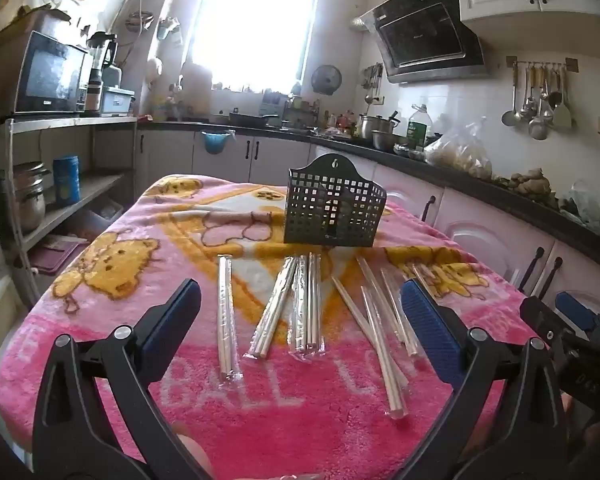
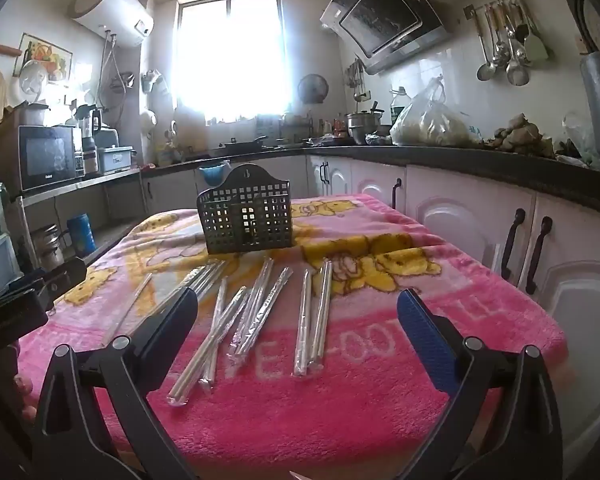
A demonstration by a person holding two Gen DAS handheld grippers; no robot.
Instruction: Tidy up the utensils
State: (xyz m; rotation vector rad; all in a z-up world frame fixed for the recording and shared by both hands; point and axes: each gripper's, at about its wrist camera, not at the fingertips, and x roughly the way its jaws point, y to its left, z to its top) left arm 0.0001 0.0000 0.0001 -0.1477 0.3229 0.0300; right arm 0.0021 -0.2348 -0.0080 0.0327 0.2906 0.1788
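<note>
From my left tool's camera, I see my left gripper (image 1: 300,320) with its two fingers spread wide apart. Nothing is between them, and they hang over the near part of the table. The table has a pink blanket (image 1: 260,412) on it, with yellow bears. On the blanket lie many chopstick packs (image 1: 306,304), each pair in a clear wrapper. One pack (image 1: 225,312) lies alone on the left. Some lie close together in the middle, and more lie crossed over each other on the right (image 1: 384,340). Behind them stands a dark basket (image 1: 334,210) full of little square holes. It stands upright, near the far tips of the middle packs. At the right edge I see part of my right gripper (image 1: 576,320).

From my right tool's camera, I see my right gripper (image 2: 298,316). Its fingers are spread wide too, and it holds nothing. The chopstick packs (image 2: 260,312) lie on the pink blanket (image 2: 340,412) in front of it. Two packs (image 2: 314,320) lie side by side on the right, and the others fan out to the left. The dark basket (image 2: 246,216) stands upright behind them, toward the far side of the table. At the left edge, part of my left gripper (image 2: 40,288) shows. A bright window (image 2: 230,56) shines at the back of the kitchen.
</note>
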